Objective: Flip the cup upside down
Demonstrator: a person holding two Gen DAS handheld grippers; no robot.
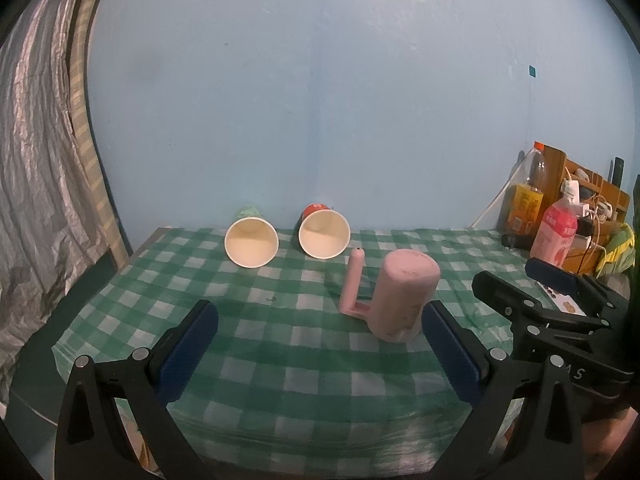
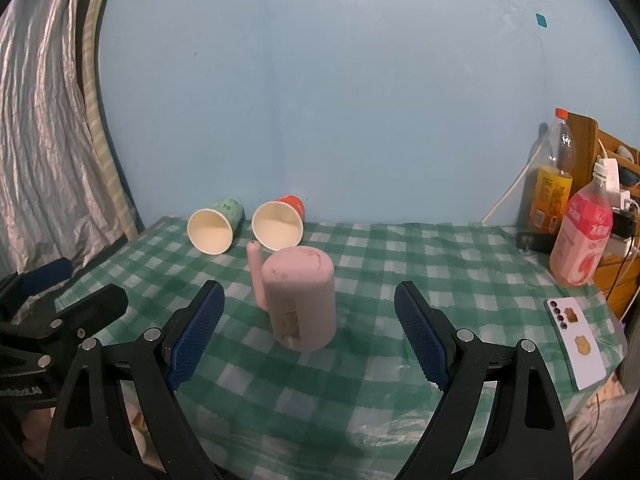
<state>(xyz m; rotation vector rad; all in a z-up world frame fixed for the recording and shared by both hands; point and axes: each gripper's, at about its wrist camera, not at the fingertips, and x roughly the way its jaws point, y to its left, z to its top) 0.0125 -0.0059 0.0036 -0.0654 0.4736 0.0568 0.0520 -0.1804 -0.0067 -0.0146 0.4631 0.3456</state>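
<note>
A pink cup (image 1: 402, 296) with a long handle stands upside down on the green checked tablecloth (image 1: 280, 344), its flat base up; it also shows in the right wrist view (image 2: 302, 300). My left gripper (image 1: 320, 324) is open and empty, with the cup just inside its right finger. My right gripper (image 2: 310, 312) is open and empty, a little nearer than the cup, which shows between its fingers. The right gripper also appears at the right of the left wrist view (image 1: 524, 284).
A green paper cup (image 2: 214, 228) and a red paper cup (image 2: 280, 224) lie on their sides near the wall. Bottles (image 2: 580, 236), a wooden box with cables and a phone (image 2: 576, 344) sit at the right. A curtain hangs at left.
</note>
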